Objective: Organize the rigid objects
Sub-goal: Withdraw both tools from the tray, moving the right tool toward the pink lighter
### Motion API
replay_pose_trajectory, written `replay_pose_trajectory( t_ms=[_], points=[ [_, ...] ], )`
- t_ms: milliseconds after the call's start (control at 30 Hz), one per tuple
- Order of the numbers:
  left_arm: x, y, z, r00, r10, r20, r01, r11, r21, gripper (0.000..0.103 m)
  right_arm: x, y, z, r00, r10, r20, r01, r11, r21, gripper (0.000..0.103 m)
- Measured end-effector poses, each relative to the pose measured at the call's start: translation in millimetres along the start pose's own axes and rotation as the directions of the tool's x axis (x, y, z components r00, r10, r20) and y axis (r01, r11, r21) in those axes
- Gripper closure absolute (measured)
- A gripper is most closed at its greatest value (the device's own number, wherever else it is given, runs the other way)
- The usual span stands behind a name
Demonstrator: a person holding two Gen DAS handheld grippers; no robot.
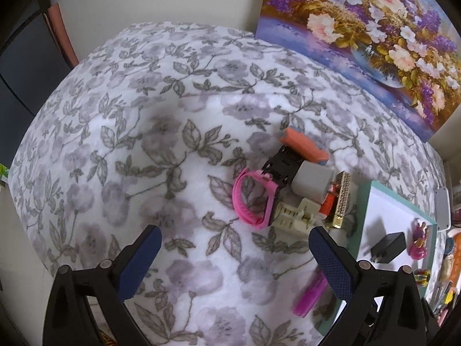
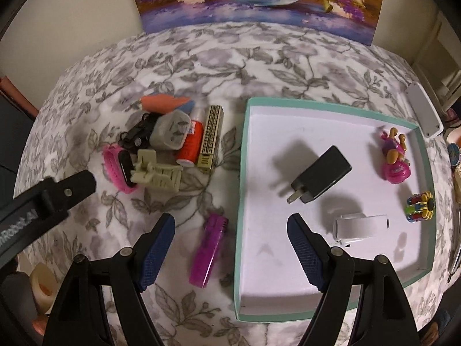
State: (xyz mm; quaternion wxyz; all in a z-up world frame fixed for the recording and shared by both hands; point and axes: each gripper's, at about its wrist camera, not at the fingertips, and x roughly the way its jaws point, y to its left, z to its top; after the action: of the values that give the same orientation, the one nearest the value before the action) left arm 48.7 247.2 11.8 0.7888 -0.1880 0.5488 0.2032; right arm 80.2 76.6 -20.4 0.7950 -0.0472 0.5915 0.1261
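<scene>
Both pairs of tongs spread wide, nothing held. Right tongs (image 2: 230, 248) hovering low over the flowered cloth, straddling the purple lighter (image 2: 209, 250) and the near-left wall of the teal-rimmed tray (image 2: 241, 201). Lying flat on the cloth just left of that tray wall, apart from it, between the blue pads in the right wrist view and a touch left of centre. Long axis running almost straight away from the tongs, leaning slightly right at the far end; darker cap end pointing away toward the pile, paler base end nearest the camera. So, by the look of it, a short drop and a close across the narrow width, no big wrist turn needed.

Left tongs (image 1: 234, 248) further off: same lighter (image 1: 309, 295) down by the right-hand pad, partly hidden, well off centre. Right side clearly nearer.

Beyond, the pile: pink band (image 2: 119, 168), cream connector (image 2: 157, 177), grey plug (image 2: 170, 132), orange spool (image 2: 190, 144), gold case (image 2: 210, 137), all touching or nearly so. Already in the tray: black charger (image 2: 321, 174), white case (image 2: 360, 226), two small toys.
</scene>
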Motion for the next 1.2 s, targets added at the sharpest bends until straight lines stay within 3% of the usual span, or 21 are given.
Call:
replay_pose_trajectory(
  t_ms=[167,467,667,933,1200],
  points=[
    [4,8,-2,1.0,-0.018,-0.013,0.018,1.0,-0.017,0.0,12,-4,-5,0.998,-0.039,-0.042,0.039,0.999,-0.008,0.022],
    [9,27,-1,0.998,-0.056,-0.037,0.053,0.995,-0.084,0.0,7,12,-10,0.999,0.028,-0.036,-0.03,0.998,-0.064,0.022],
    [9,32,-1,0.997,-0.067,-0.041,0.063,0.993,-0.1,0.0,16,2,-15,0.993,-0.096,-0.061,0.092,0.993,-0.071,0.022],
    [7,32,-3,0.994,-0.104,-0.046,0.098,0.988,-0.121,0.0,29,-1,-29,0.973,-0.198,-0.116,0.182,0.974,-0.134,0.022],
    [8,37,-3,0.992,-0.117,-0.051,0.108,0.983,-0.148,0.0,45,10,-42,0.96,-0.244,-0.137,0.213,0.955,-0.205,0.022]
  ],
)
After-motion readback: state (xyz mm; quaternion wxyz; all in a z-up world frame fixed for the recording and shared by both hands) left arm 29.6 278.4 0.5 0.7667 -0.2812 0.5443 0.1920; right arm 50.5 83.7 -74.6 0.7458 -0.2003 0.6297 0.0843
